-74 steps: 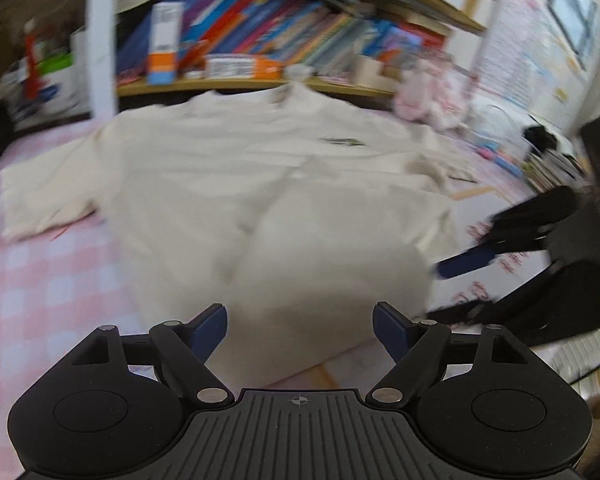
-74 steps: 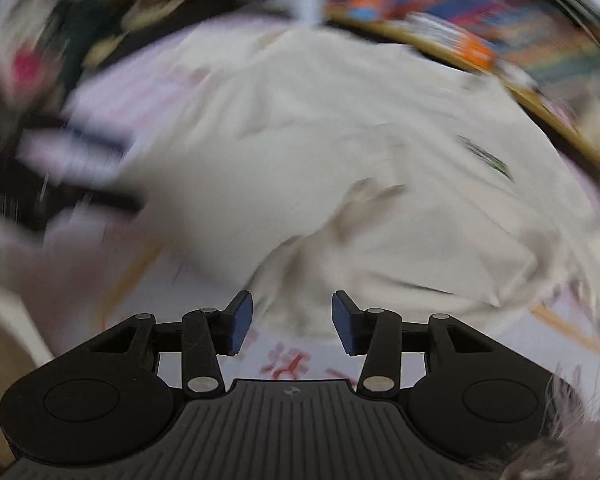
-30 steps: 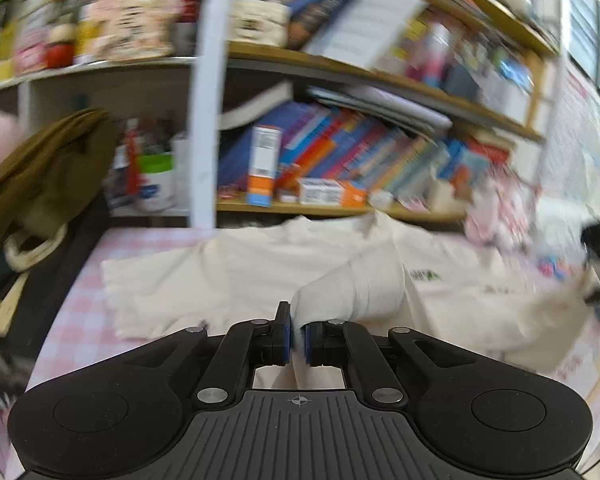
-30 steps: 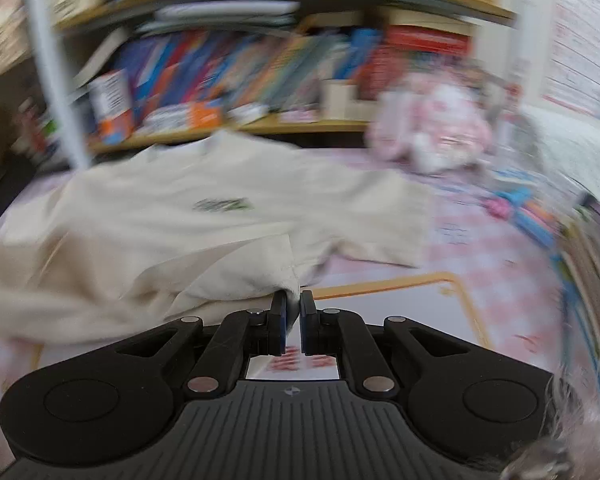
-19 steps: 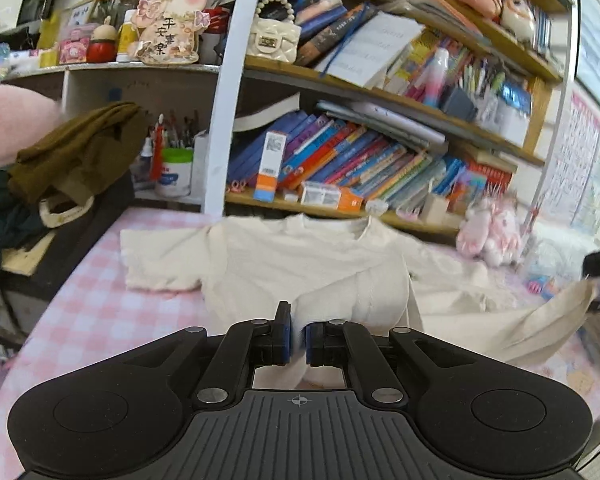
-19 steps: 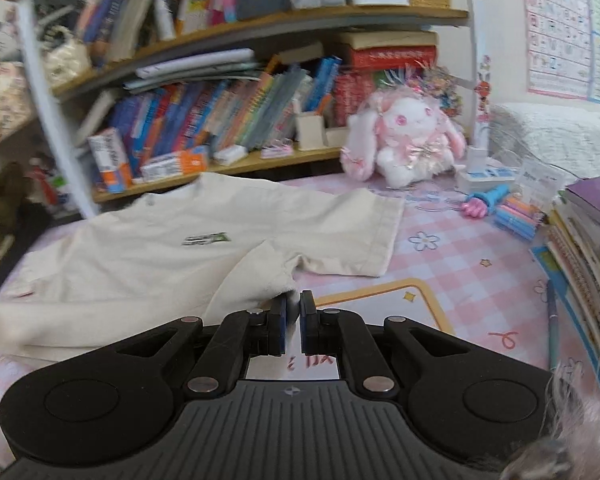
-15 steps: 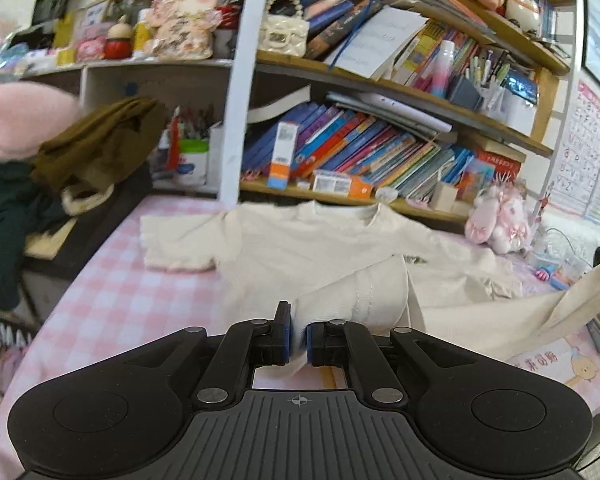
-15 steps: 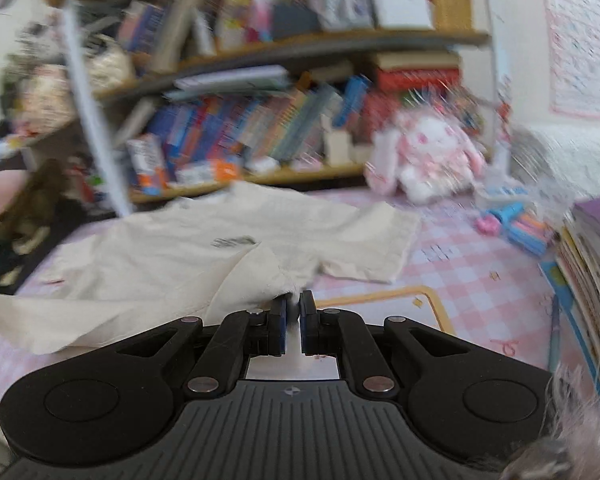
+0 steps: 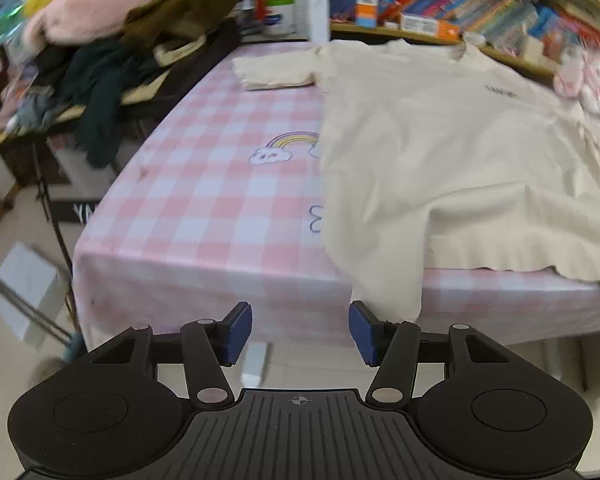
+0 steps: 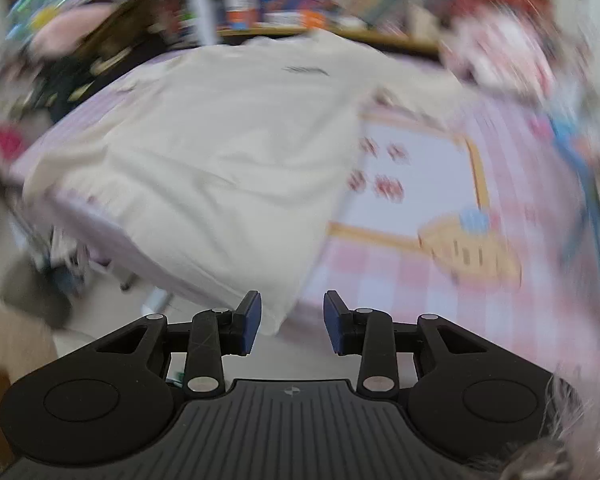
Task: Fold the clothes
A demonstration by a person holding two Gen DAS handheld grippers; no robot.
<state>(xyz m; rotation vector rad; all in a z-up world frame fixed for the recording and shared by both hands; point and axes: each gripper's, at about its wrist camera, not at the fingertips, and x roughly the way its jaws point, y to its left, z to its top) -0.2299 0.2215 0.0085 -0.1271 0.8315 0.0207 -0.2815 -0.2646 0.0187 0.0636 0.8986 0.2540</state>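
A cream T-shirt (image 9: 440, 132) lies spread flat on the pink checked tablecloth (image 9: 220, 184), collar toward the bookshelf, hem hanging over the table's near edge. My left gripper (image 9: 300, 334) is open off the table's front edge, just left of the shirt's lower left corner, holding nothing. In the blurred right wrist view the same T-shirt (image 10: 228, 152) drapes over the near edge. My right gripper (image 10: 292, 324) is open, and the shirt's lower right corner hangs just above and between its fingers, not pinched.
A heap of dark and pink clothes (image 9: 112, 40) sits on a side bench at left. Bookshelves (image 9: 440, 4) stand behind the table. A printed mat (image 10: 416, 176) lies on the cloth right of the shirt. Below the table edge is tiled floor (image 9: 24, 300).
Both grippers were shut on the shirt's hem and lifting it. Now both are open, the shirt lies spread flat, and both grippers have dropped back to the table's near edge.
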